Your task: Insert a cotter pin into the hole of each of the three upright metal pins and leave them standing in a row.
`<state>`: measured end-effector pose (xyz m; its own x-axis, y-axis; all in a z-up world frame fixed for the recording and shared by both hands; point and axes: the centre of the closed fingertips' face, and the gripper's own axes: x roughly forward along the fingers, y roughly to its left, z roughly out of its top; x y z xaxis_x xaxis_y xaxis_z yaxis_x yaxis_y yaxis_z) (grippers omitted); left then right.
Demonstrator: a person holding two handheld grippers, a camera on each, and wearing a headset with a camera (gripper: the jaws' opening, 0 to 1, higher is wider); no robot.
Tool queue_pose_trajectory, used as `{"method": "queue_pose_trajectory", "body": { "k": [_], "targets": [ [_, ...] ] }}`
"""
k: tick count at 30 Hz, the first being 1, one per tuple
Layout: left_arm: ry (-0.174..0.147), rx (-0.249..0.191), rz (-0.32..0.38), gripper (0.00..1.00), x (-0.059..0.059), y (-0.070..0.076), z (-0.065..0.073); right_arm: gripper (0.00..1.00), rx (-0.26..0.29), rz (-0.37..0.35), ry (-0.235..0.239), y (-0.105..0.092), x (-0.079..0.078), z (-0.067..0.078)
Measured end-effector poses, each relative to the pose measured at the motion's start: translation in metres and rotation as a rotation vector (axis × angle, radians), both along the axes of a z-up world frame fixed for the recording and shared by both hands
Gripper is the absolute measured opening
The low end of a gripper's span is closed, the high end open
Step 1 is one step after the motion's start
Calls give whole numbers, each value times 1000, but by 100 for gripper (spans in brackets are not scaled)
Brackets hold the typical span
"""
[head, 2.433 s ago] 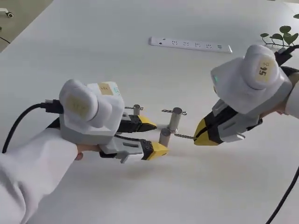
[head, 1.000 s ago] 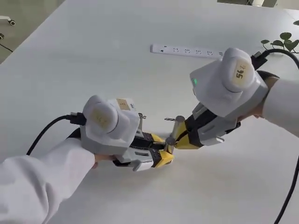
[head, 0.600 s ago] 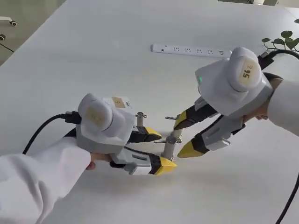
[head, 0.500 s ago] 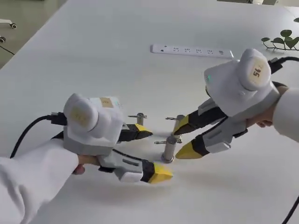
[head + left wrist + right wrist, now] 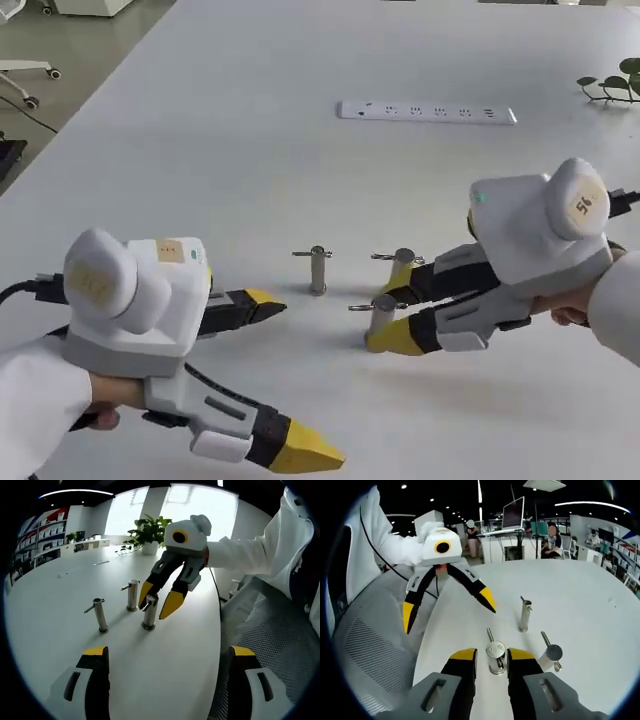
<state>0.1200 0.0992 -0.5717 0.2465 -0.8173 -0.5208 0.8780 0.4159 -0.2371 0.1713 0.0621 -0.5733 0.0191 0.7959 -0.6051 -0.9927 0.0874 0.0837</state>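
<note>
Three upright metal pins stand on the white table (image 5: 250,120), each with a cotter pin through its top: the left one (image 5: 318,270), the far right one (image 5: 403,266) and the nearest one (image 5: 382,314), which stands in front of the other two. My right gripper (image 5: 385,318) straddles the nearest pin (image 5: 496,656), jaws narrowed but open with a small gap on one side. My left gripper (image 5: 305,380) is wide open and empty, held back left of the pins. From the left gripper (image 5: 168,652) view the pins (image 5: 149,611) lie ahead.
A white power strip (image 5: 428,112) lies at the far side of the table. A potted plant (image 5: 612,84) is at the far right edge. A mesh office chair (image 5: 260,615) stands beside the table edge.
The right gripper pushed a cotter pin into the nearest pin, opened, then came back with its jaws around that pin. The left gripper let go of the pin and drew back.
</note>
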Motion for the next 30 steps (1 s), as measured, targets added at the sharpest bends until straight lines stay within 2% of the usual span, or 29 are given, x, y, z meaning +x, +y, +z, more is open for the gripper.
{"method": "queue_pose_trajectory", "body": {
  "k": [3, 6, 11, 13, 16, 17, 19, 23, 27, 28, 30],
  "targets": [
    [9, -3, 17, 99, -2, 1, 1, 14, 5, -14, 2, 2, 1, 0],
    [-1, -3, 36, 99, -2, 2, 3, 10, 10, -31, 0, 1, 4, 0],
    [-1, 9, 61, 99, 0, 7, 2, 9, 19, -32, -14, 2, 3, 1],
    [2, 11, 72, 99, 1, 9, 3, 8, 20, -52, -8, 2, 5, 1],
    [-4, 2, 86, 99, 3, 10, 6, 8, 15, -36, -39, 0, 6, 2],
    [-4, -1, 92, 99, 5, 9, 7, 8, 18, -32, -37, -3, 6, 2],
    [-13, 5, 102, 99, 7, 10, 8, 8, 51, -48, 10, -8, 6, 5],
    [-21, 17, 107, 99, 9, 10, 9, 8, 99, -64, 5, -29, 16, 14],
    [0, 47, 118, 93, 7, 14, 1, 8, 77, -79, -38, -53, 31, 17],
    [21, 46, 123, 92, 6, 15, -1, 8, 63, -87, -49, -61, 37, 17],
    [27, 34, 125, 94, 5, 12, 0, 8, 53, -103, -52, -73, 47, 16]
  ]
}}
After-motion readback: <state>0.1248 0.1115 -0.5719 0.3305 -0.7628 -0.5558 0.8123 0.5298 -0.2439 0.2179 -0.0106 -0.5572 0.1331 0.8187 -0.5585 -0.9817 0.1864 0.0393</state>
